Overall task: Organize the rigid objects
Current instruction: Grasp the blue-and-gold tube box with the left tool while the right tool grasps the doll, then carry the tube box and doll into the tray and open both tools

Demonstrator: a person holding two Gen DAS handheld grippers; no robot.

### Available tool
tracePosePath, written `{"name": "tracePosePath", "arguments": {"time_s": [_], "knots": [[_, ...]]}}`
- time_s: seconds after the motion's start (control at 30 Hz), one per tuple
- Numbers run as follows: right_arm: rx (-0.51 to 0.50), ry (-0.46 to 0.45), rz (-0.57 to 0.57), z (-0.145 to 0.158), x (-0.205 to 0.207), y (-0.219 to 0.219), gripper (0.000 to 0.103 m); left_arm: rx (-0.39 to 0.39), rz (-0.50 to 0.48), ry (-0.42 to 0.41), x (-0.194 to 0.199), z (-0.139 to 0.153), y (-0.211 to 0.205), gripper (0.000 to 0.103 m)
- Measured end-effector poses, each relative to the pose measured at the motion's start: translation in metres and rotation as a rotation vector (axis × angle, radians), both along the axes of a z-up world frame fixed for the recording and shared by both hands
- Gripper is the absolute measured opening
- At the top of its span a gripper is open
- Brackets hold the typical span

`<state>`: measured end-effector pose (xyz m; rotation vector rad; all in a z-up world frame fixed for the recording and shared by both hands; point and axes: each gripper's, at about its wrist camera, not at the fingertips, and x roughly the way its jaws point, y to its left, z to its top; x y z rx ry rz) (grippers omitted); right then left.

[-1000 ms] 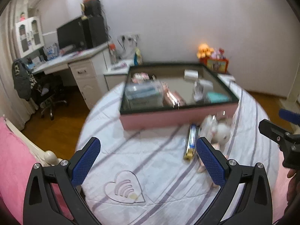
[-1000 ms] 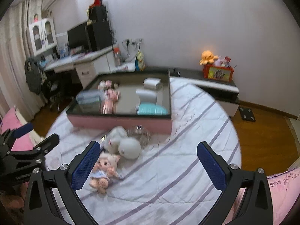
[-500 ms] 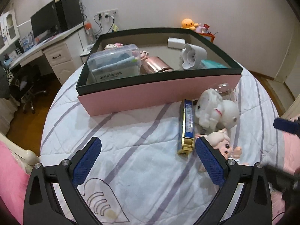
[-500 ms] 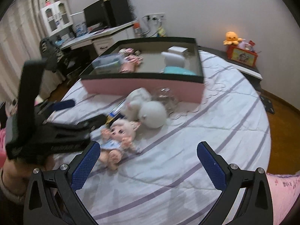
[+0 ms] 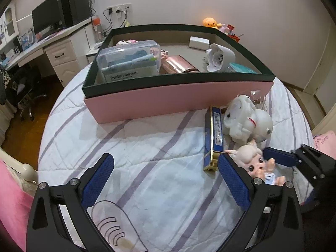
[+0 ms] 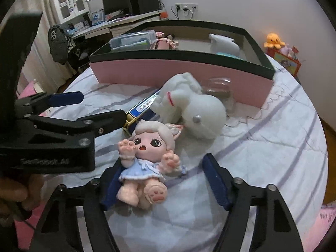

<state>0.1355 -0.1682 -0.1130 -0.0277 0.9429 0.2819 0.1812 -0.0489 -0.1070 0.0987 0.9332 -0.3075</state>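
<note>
The right gripper [image 6: 162, 185] is spread wide around the doll [image 6: 147, 157], which lies on its back on the striped bedsheet [image 6: 262, 147]; its fingers sit either side of the doll's legs without clearly pressing it. The left gripper [image 5: 166, 180] is also wide open and holds nothing, above the sheet beside the blue box [image 5: 215, 134]. A white toy [image 6: 193, 109] lies against the pink tray [image 5: 168, 100]
</note>
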Motion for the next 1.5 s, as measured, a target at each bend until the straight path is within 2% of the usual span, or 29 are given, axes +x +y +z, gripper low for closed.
{"name": "tracePosePath", "arguments": {"time_s": [0.07, 0.27, 0.33, 0.4, 0.43, 0.53, 0.6, 0.7, 1.0, 1.27, 1.5], "knots": [[0.021, -0.006, 0.020, 0.002, 0.000, 0.000, 0.058, 0.000, -0.013, 0.001, -0.001, 0.000, -0.004, 0.100], [0.013, -0.011, 0.008, 0.005, -0.007, -0.018, 0.058, 0.012, -0.056, 0.012, 0.003, -0.005, -0.024, 0.100], [0.019, -0.007, -0.002, 0.006, -0.008, -0.026, 0.058, 0.022, -0.062, 0.026, 0.008, -0.009, -0.031, 0.095], [0.019, -0.007, -0.003, 0.007, -0.009, -0.030, 0.058, 0.026, -0.062, 0.050, 0.015, -0.015, -0.036, 0.080], [0.027, -0.005, 0.000, 0.007, -0.010, -0.032, 0.058, 0.039, -0.056, 0.037, 0.017, -0.015, -0.038, 0.079], [0.065, 0.005, 0.002, 0.007, -0.009, -0.040, 0.058, 0.051, -0.062, 0.026, 0.022, -0.013, -0.043, 0.053], [0.086, 0.010, 0.001, 0.007, -0.009, -0.043, 0.058, 0.046, -0.061, 0.027, 0.024, -0.011, -0.044, 0.024], [0.129, 0.014, 0.004, 0.010, -0.011, -0.047, 0.058, 0.014, -0.062, 0.036, 0.021, -0.010, -0.041, 0.015], [0.156, -0.023, 0.031, 0.029, -0.022, -0.042, 0.058, -0.022, -0.011, 0.019, 0.002, 0.001, -0.013, 0.015], [0.205, -0.089, 0.059, 0.061, -0.024, -0.037, 0.058, -0.053, 0.015, -0.037, -0.011, 0.028, 0.008, 0.015], [0.199, -0.168, 0.039, 0.092, 0.010, -0.046, 0.058, -0.070, 0.019, -0.104, -0.001, 0.057, 0.010, 0.015]]}}
